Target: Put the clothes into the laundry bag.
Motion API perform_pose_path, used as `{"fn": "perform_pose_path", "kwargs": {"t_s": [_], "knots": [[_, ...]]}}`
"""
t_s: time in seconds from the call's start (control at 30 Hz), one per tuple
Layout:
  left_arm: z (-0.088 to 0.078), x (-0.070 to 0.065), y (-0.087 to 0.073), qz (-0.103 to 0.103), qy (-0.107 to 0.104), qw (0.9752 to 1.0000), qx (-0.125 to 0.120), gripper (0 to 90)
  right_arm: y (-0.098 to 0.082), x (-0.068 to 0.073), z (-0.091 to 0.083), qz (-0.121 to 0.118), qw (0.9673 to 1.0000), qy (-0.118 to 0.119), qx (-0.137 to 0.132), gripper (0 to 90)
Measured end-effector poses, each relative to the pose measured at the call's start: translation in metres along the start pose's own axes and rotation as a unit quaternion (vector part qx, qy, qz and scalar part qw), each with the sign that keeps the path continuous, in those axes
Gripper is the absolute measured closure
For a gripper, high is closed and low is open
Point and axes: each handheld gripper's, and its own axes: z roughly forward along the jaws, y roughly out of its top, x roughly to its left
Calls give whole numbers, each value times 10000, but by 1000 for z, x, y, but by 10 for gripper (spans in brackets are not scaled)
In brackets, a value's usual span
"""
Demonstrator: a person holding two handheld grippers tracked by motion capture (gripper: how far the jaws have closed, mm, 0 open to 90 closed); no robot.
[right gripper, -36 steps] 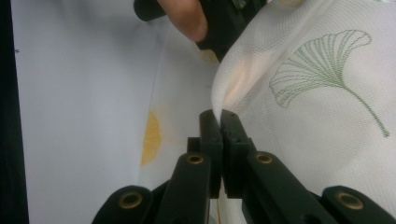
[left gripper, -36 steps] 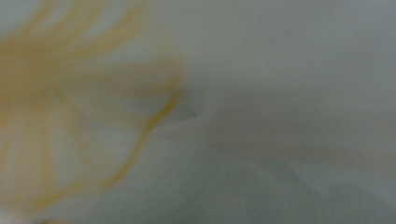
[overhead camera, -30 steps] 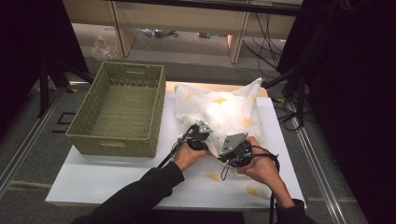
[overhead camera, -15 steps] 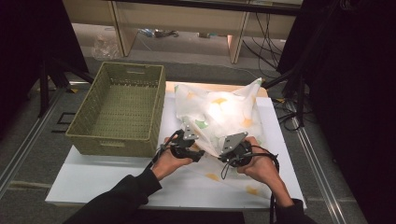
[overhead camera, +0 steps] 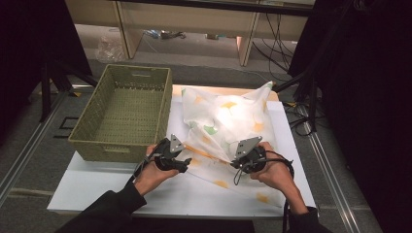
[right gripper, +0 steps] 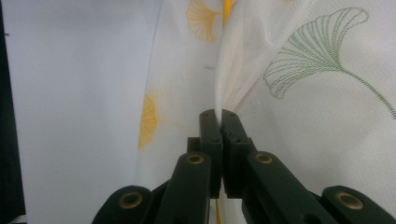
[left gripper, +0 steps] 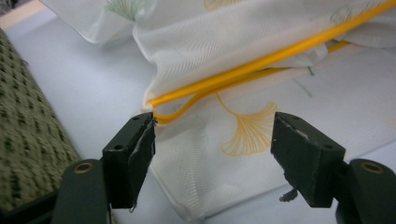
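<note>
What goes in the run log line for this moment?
left gripper: open, jaws just opened, off cloth | right gripper: shut on cloth | basket: holds nothing

text: none legible | labels: none | brands: none | numbers: none

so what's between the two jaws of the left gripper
In the left gripper view, the open left gripper has the white leaf-print cloth lying between its jaws, with the cloth's yellow cord just beyond.
</note>
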Motion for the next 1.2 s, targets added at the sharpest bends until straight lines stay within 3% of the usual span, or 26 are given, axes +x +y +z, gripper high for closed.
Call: {"fn": "perform_pose_path", "kwargs": {"t_s": [0.07, 0.1, 0.13, 0.37, 0.4, 0.47, 0.5, 0.57, 0.63, 0.73, 0.8, 0.87, 1.0, 1.03, 1.07, 1.2], "knots": [[3, -2, 0, 94, 103, 9999, 11, 300, 0, -1, -7, 0, 10000, 43, -19, 900], [4, -2, 1, 300, 150, 9994, -30, 297, -1, -1, -12, 29, 10000, 62, -28, 900], [4, -3, 1, 359, 152, 9992, -8, 297, -2, -2, -16, 20, 10000, 35, -38, 900], [15, 1, 3, 248, 288, 9992, 132, 304, -11, -8, -34, 133, 9999, -64, -83, 900], [17, 0, 2, 342, 260, 9989, 185, 328, -11, -8, -35, 169, 9998, -19, -79, 900], [19, 1, 0, 375, -154, 9982, 435, 498, -11, -8, -33, 157, 9998, -31, -69, 900], [21, 1, -2, 226, -205, 9984, 472, 550, -11, -7, -30, 161, 9999, -8, -36, 900], [20, 2, -3, 179, -436, 9982, 379, 753, -9, -5, -21, 80, 9999, 82, 2, 900], [13, 4, -2, 235, -594, 9975, 297, 851, -7, -2, -12, 92, 9998, 150, 61, 900], [0, 5, -2, 41, -895, 9959, 121, 871, -8, 0, 0, 175, 9994, 243, 157, 900], [-10, 4, -6, 116, -984, 9950, 89, 873, -9, -1, 10, 69, 9993, 291, 231, 900], [-18, 3, -10, 61, -1083, 9941, 60, 873, -11, 0, 18, 180, 9989, 286, 339, 900], [-27, 1, -19, 207, -1151, 9931, 65, 872, -12, -11, 40, 323, 9984, -51, 464, 900], [-27, 0, -20, 100, -1159, 9932, 50, 872, -12, -14, 45, 313, 9982, -130, 504, 900], [-28, 0, -20, 177, -1171, 9929, 73, 872, -11, -16, 49, 386, 9978, -152, 524, 900], [-31, -3, -21, 233, -1198, 9925, 71, 872, -7, -25, 60, 421, 9970, -465, 443, 900]]}}
